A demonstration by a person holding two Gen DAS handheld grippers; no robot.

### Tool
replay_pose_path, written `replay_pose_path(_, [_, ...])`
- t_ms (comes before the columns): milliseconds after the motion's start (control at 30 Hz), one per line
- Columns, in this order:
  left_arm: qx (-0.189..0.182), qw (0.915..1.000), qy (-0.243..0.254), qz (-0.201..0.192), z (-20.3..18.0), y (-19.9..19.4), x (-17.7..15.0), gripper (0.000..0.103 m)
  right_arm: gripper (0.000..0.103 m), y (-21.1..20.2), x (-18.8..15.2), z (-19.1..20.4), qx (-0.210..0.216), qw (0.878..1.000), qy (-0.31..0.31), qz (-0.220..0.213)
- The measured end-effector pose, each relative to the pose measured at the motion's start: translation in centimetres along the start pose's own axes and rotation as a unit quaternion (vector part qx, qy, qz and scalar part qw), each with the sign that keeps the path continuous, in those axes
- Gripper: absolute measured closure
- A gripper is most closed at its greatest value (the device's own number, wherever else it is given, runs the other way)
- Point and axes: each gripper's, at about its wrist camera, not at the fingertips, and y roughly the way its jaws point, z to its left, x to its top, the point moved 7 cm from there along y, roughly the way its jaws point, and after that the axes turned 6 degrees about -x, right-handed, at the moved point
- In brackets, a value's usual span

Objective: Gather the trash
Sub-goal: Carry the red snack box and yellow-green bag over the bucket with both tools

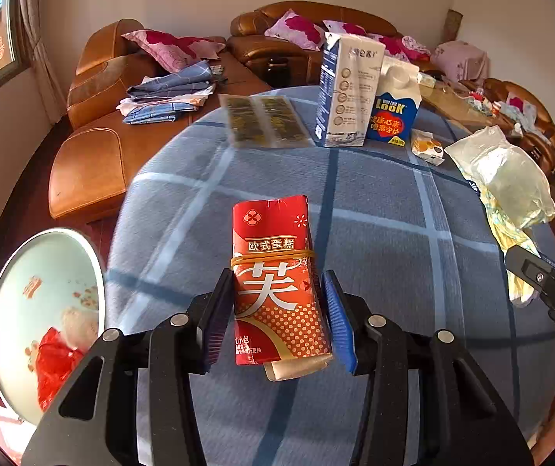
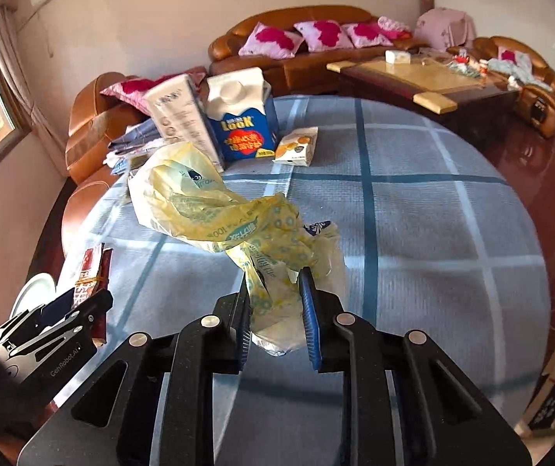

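Left gripper [image 1: 277,310]: jaws clamped on red cake packet [image 1: 277,272], rubber-banded, printed "欧式蛋糕". Right gripper [image 2: 277,310]: jaws pinched on crumpled yellow plastic bag [image 2: 215,209], trailing over the blue plaid tablecloth [image 2: 413,233]. Far side: tall white carton [image 1: 349,89], blue "LOOK" milk carton [image 1: 394,112], small snack packet [image 2: 296,145]. Near left: bin [image 1: 44,272] holding red wrapper.

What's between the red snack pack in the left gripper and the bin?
Nothing visible. The left gripper holds the red snack pack; the open bin sits beside the table's edge to its left in the left wrist view, with only bare tablecloth between.
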Motion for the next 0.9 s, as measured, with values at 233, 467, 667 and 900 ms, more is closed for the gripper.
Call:
replay_pose_path(233, [0.004, 0.9999, 0.0, -0.016, 2.1, -3.1, -1.6, 0.057, 0.079, -1.9, -2.5, 2.4, 0.01, 1.0, 0.004, 0.002])
replay_pose_path(467, [0.013, 0.9996, -0.01, -0.022, 4.3, -4.8, -3.0, 0.057, 0.079, -2.7, -4.4, 4.2, 0.017, 1.0, 0.007, 0.009])
replay_pose_path(667, [0.018, 0.9994, -0.004, -0.03, 4.8, -6.2, -3.8, 0.057, 0.079, -3.6, -6.0, 5.3, 0.026, 1.0, 0.007, 0.012])
replay_pose_path(900, [0.015, 0.9991, -0.013, -0.038, 5.4, -7.4, -4.3, 0.057, 0.078, -4.6, -7.0, 6.5, 0.031, 0.999, 0.001, 0.012])
